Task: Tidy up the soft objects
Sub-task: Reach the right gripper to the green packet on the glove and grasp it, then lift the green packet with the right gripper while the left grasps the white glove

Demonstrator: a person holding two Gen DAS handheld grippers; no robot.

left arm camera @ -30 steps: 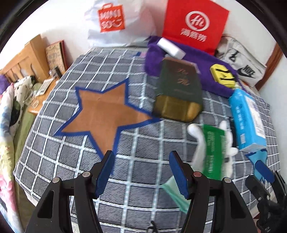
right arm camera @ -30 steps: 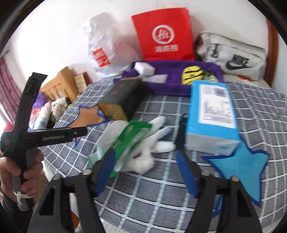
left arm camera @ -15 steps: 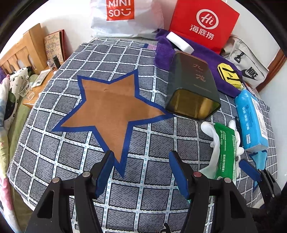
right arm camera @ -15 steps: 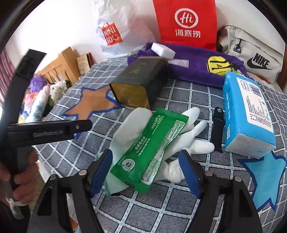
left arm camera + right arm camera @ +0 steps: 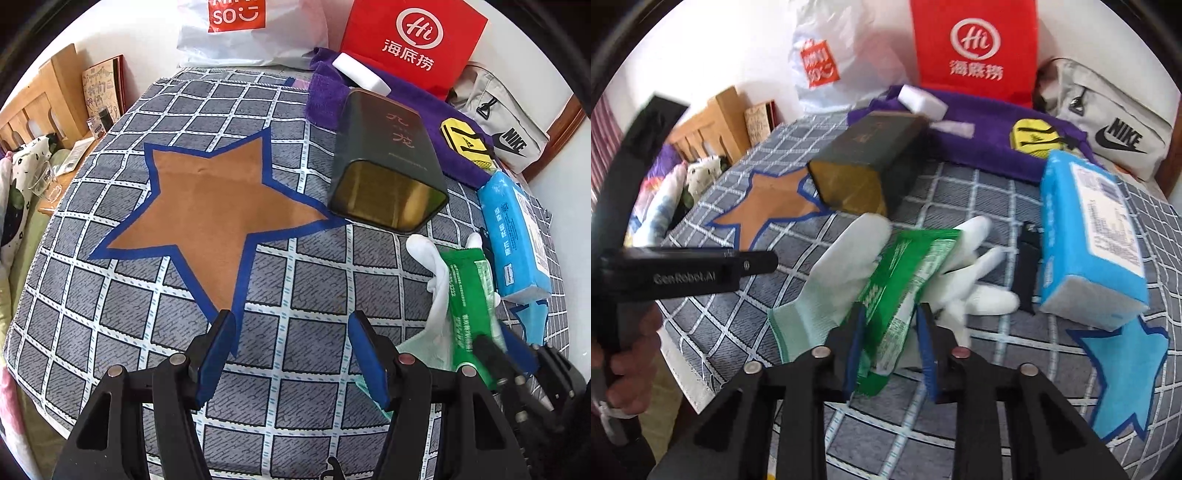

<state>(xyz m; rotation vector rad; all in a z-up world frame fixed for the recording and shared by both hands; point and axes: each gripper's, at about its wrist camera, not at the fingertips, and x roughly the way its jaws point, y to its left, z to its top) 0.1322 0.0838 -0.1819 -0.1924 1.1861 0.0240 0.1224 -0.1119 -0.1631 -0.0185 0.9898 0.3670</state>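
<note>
The right gripper (image 5: 892,343) is closing its blue pads on a crinkly green packet (image 5: 905,280) lying on a white knit glove (image 5: 849,258) on the checked cloth (image 5: 314,280). The left gripper (image 5: 291,354) hangs released above the cloth, nothing between its fingers.

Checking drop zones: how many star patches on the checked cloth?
2. Brown star left of the dark tin; blue star at the right, its top under the blue tissue pack. Others may be hidden.
</note>
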